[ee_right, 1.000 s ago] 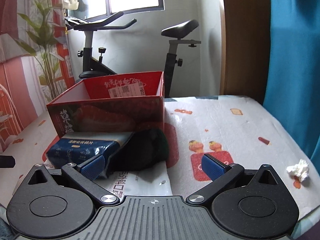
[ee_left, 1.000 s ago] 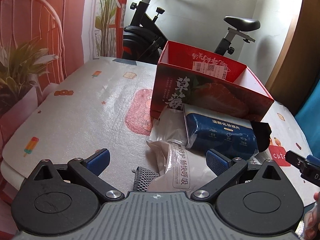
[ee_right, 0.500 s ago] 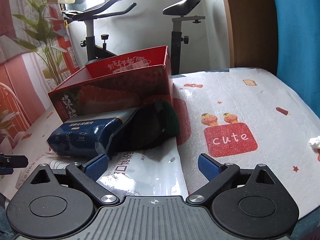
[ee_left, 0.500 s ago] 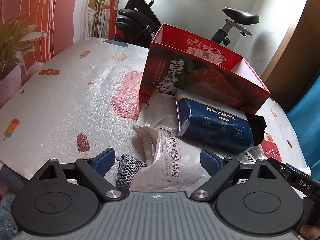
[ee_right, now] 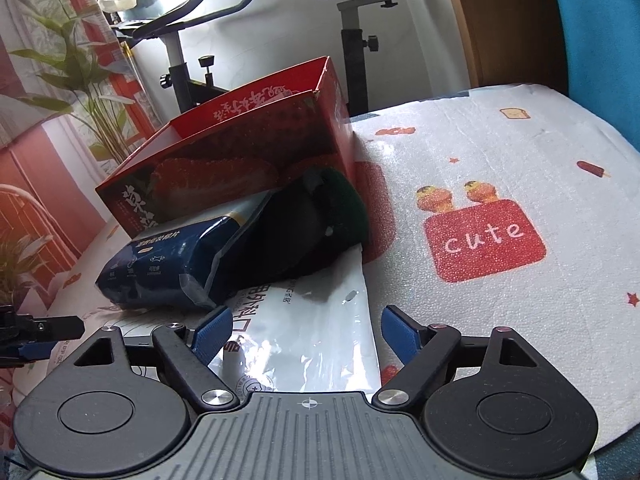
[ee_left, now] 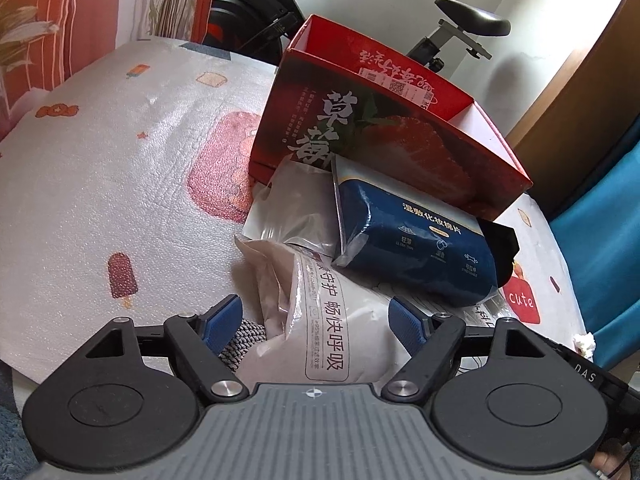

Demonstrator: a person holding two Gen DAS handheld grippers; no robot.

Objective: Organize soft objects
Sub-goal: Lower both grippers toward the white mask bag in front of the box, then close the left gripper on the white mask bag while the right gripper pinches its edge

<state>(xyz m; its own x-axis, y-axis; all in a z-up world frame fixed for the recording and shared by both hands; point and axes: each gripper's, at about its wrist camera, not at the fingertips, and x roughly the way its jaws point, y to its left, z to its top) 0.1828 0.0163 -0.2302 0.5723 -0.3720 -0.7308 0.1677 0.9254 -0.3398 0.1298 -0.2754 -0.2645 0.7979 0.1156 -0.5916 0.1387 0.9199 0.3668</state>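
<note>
Closing both grippers on the soft pile in front of the red box (ee_left: pixel 384 140), which sits open-topped on the counter (ee_left: pixel 120 184).

Left gripper (ee_left: pixel 316 320): fingers closing, pads not yet pressing, white pouch (ee_left: pixel 328 320) between them, just in front of the blue pack (ee_left: pixel 420 248) that leans on the red box.

Right gripper (ee_right: pixel 306 332): fingers closing too, glossy white bag (ee_right: pixel 320 320) between them, no contact yet. It lies flat under the blue pack and the dark cloth (ee_right: pixel 316 224) at the box's near wall.

We'd pinch the pouch mid-body, not at the seam, and lift slowly, since the film is slick. The flat bag looks pinned, so we should expect drag and the blue pack tipping.

Hard to read: the grey knit thing (ee_left: pixel 244 338) by the left fingers is mostly covered, the box interior is out of sight, and the silver bag behind the pouch is half hidden.
</note>
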